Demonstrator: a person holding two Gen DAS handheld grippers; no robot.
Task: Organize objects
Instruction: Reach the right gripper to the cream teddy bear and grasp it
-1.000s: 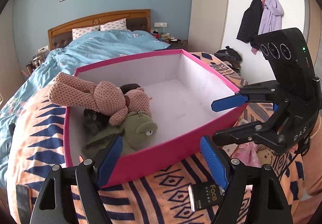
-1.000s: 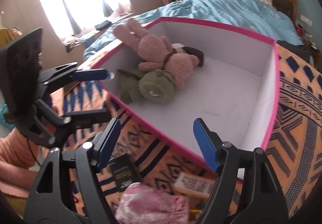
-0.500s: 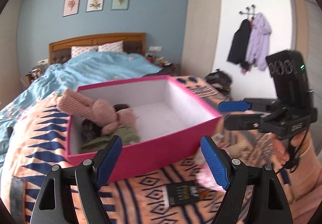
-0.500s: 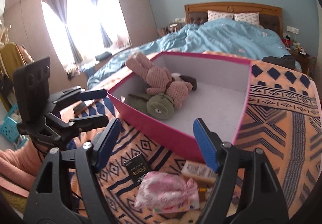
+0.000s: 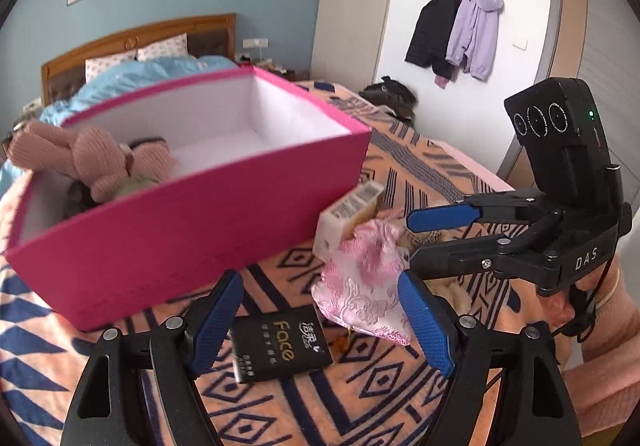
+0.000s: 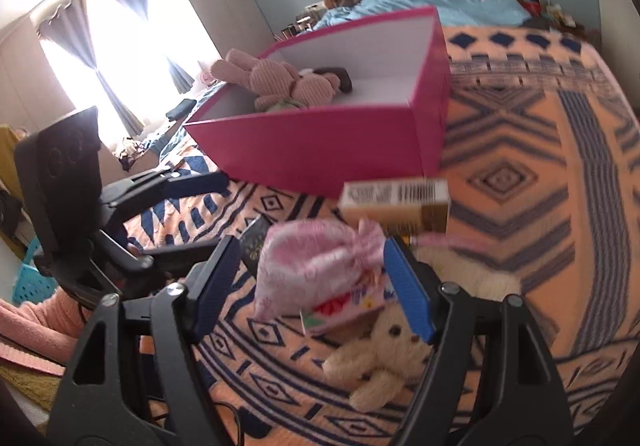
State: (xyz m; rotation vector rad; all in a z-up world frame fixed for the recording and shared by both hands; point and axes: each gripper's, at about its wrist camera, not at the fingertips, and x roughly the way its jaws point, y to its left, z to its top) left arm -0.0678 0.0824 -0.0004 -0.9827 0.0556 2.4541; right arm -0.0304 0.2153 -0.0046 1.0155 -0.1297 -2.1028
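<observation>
Both grippers dropped from the pink box [image 5: 192, 238] toward the clutter — jaws apart, empty; only the right view shows the cream plush [image 6: 384, 354].

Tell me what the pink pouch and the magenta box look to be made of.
Pink pouch: looks like satin brocade, glossy, with a raised woven floral pattern and a gathered neck. Magenta box: seems stiff paperboard, matte pink outside, plain white inside, with straight thin walls.

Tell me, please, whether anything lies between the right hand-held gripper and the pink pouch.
Nothing visible does: the right hand-held gripper, its jaws closing, already has the pink pouch between its fingers, not yet pressed.
</observation>
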